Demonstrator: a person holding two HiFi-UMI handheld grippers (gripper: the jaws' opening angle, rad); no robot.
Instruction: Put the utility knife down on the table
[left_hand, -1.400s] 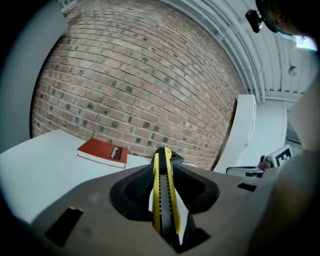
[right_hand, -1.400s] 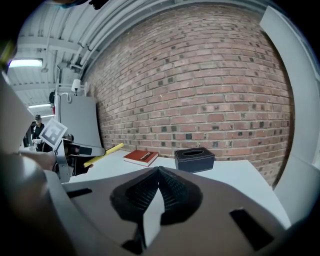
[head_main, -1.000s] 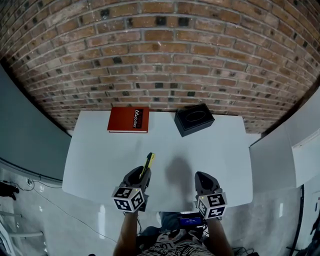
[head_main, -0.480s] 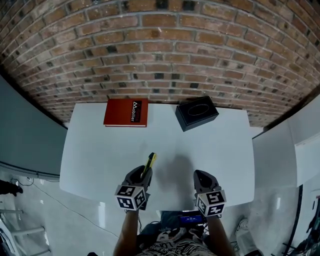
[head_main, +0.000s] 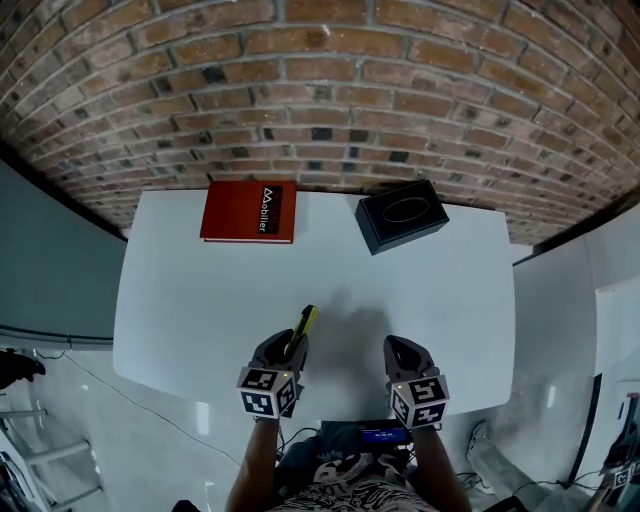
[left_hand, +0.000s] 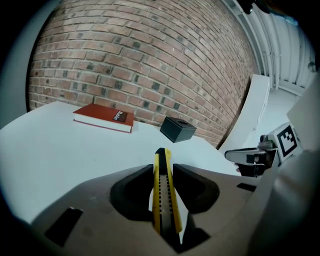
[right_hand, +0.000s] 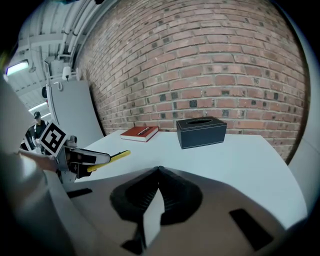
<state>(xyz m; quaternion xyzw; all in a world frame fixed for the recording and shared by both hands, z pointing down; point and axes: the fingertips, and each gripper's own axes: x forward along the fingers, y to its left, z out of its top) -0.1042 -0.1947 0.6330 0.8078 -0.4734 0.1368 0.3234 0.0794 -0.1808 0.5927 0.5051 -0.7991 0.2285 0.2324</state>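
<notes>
Nearest, my left gripper (left_hand: 162, 172) clamps the yellow utility knife (left_hand: 161, 187) over the bench's (head_main: 190, 300) near edge. My right gripper (right_hand: 156, 175) is closed on nothing. If I release here, the knife may bounce off that edge. Only the right gripper view shows the knife lifted off the surface; the head view flattens that gap.

The counter (head_main: 180, 300) is open across its middle and near portions. Obstacles stand along the far edge only: a red book (head_main: 249, 212) left, a black box (head_main: 402, 215) right, with a gap between them. A brick wall (head_main: 320, 90) closes the far side.
</notes>
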